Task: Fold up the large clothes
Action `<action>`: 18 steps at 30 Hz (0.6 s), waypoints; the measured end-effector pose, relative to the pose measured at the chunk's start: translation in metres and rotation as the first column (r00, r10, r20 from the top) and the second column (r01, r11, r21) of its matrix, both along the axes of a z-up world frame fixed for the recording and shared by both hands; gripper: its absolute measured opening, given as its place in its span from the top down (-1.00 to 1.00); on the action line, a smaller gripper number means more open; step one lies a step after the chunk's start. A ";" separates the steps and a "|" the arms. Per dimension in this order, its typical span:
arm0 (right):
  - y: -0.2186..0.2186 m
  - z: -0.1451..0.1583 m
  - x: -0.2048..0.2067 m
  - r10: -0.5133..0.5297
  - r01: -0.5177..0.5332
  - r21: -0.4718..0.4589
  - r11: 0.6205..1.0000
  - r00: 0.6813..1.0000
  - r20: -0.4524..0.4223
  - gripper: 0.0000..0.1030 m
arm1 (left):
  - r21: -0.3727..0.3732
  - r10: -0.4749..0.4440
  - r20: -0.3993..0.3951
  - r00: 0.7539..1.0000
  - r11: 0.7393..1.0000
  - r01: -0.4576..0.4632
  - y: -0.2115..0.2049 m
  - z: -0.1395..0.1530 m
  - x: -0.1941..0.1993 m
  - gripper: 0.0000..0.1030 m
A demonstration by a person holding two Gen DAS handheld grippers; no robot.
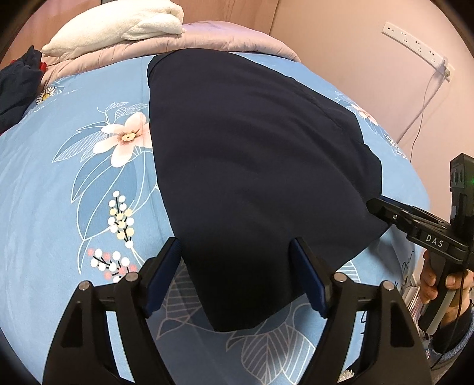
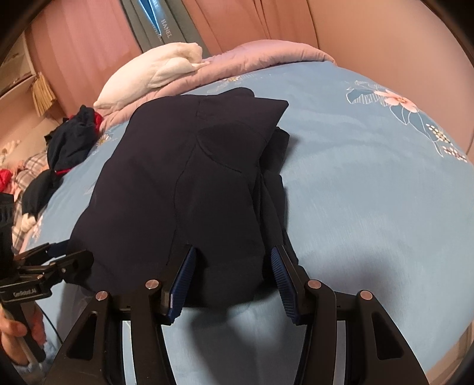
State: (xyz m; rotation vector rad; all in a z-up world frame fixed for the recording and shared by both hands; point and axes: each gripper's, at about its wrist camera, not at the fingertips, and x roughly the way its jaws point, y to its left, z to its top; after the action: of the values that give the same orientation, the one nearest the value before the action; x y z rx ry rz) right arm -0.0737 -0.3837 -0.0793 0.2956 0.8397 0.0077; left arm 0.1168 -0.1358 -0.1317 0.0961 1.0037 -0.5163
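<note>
A large dark navy garment (image 1: 251,154) lies folded on the blue floral bedsheet (image 1: 59,183); it also shows in the right wrist view (image 2: 183,183). My left gripper (image 1: 237,245) is open, its blue pads straddling the garment's near edge. My right gripper (image 2: 234,254) is open, its pads either side of the garment's near end. The right gripper also shows at the right in the left wrist view (image 1: 376,207), at the garment's right edge. The left gripper shows at the lower left in the right wrist view (image 2: 71,257).
A white folded blanket (image 1: 118,26) lies on a pink quilt (image 1: 225,38) at the bed's head. A pile of dark and red clothes (image 2: 71,139) sits at the bed's left side. A power strip (image 1: 417,47) hangs on the wall.
</note>
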 end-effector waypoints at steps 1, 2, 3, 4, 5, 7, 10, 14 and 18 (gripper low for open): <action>0.000 0.000 0.000 -0.001 0.001 0.001 1.000 1.000 -0.001 0.01 | 0.002 -0.001 0.001 1.000 1.000 0.001 0.000 0.000 0.000 -0.50; 0.000 0.000 -0.001 -0.001 0.001 0.002 1.000 1.000 -0.002 0.01 | 0.002 -0.001 0.001 1.000 1.000 0.001 0.000 0.000 0.000 -0.50; 0.000 0.000 0.000 0.000 0.000 0.002 1.000 1.000 -0.003 0.01 | 0.002 -0.001 0.001 1.000 1.000 0.001 -0.001 0.000 0.000 -0.50; -0.001 0.000 -0.001 0.000 0.000 0.003 1.000 1.000 -0.004 0.01 | 0.001 -0.001 0.000 1.000 1.000 0.001 -0.001 0.000 -0.001 -0.50; -0.001 0.001 -0.002 0.000 0.000 0.003 1.000 1.000 -0.005 0.01 | 0.001 -0.001 -0.001 1.000 1.000 0.001 -0.001 0.000 -0.001 -0.51; -0.003 0.002 -0.004 -0.001 0.001 0.010 1.000 1.000 -0.005 0.01 | -0.006 -0.004 -0.012 1.000 1.000 0.004 0.001 0.000 0.000 -0.50; -0.009 0.003 -0.009 -0.011 0.011 0.021 1.000 1.000 -0.009 0.00 | -0.024 -0.005 -0.037 0.999 1.000 0.004 0.008 0.003 0.001 -0.50; -0.022 0.003 -0.020 -0.039 0.039 0.049 0.998 0.999 -0.014 -0.01 | -0.046 0.007 -0.032 0.999 0.999 -0.009 0.021 0.014 0.002 -0.46; -0.026 0.007 -0.025 -0.057 0.056 0.052 0.997 0.998 0.002 -0.01 | -0.083 0.023 0.005 1.000 0.996 -0.023 0.030 0.031 0.008 -0.46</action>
State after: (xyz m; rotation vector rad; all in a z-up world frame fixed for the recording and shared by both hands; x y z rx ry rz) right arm -0.0988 -0.4095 -0.0727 0.3684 0.8283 -0.0225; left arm 0.1248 -0.1058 -0.1012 0.0119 0.9749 -0.5354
